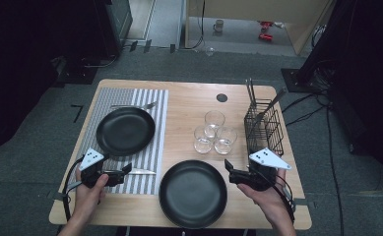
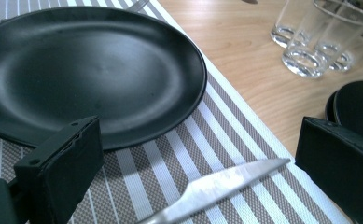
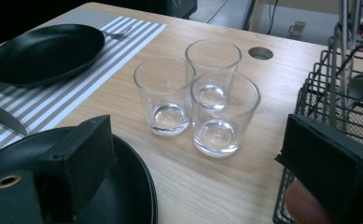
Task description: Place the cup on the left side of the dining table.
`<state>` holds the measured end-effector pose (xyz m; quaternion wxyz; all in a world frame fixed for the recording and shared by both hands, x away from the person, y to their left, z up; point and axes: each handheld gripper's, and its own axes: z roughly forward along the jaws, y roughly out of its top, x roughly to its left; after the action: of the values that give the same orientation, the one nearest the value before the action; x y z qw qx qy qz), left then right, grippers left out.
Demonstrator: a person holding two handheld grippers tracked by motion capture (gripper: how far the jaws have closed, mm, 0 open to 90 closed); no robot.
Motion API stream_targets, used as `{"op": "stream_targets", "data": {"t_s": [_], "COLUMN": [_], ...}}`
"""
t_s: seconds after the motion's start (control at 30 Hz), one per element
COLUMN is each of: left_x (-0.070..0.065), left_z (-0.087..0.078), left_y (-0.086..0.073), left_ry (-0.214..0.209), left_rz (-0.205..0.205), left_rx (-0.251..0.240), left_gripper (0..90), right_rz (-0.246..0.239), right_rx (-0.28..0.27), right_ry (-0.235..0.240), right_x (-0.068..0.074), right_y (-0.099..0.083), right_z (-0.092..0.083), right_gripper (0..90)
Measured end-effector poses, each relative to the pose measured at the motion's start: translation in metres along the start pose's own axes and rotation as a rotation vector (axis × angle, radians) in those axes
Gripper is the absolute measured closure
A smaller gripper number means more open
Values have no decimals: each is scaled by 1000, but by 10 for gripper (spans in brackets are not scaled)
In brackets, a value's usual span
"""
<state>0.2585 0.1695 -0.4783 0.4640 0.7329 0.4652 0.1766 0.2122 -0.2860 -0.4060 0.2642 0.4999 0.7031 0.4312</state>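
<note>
Wooden table (image 1: pixel 189 98) sits mid-frame on a grey carpeted floor, with a striped placemat (image 1: pixel 152 147) on its left side carrying a black plate (image 1: pixel 125 131), and a knife (image 1: pixel 141 171) lying on the mat's lower edge just below that plate. Left gripper (image 1: pixel 125 172) is at the lower left with its jaws spread wide and nothing clamped, the knife blade (image 2: pixel 216 186) lying loose between them on the mat. Right gripper (image 1: pixel 230 172) hangs at the lower right, jaws apart and empty too, right beside a second black plate (image 1: pixel 193 193), with three glasses (image 1: pixel 213 132) and a wire cutlery basket (image 1: pixel 264 129) above it.
</note>
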Motion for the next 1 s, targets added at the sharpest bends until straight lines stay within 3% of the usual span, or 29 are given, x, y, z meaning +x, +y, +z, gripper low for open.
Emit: {"op": "stream_targets", "data": {"t_s": [0.13,0.33,0.53,0.7,1.0], "left_x": [-3,-5,-4,-3,-4], "left_z": [0,-1,-2,-2,-3], "left_y": [-7,-20,-28,-32,-42], "left_ry": [2,-2,21,17,20], "left_rz": [10,-6,23,5,25], "left_rx": [19,46,62,74,107], "left_gripper": [11,12,12,11,12], "right_rz": [-4,-22,-31,-38,-48], "right_rx": [-10,-15,-18,-17,-3], "right_ry": [9,20,31,42,50], "right_x": [4,13,22,29,32], "right_y": [6,14,21,27,35], "right_z": [6,16,28,38,56], "right_gripper": [101,114,120,122,124]}}
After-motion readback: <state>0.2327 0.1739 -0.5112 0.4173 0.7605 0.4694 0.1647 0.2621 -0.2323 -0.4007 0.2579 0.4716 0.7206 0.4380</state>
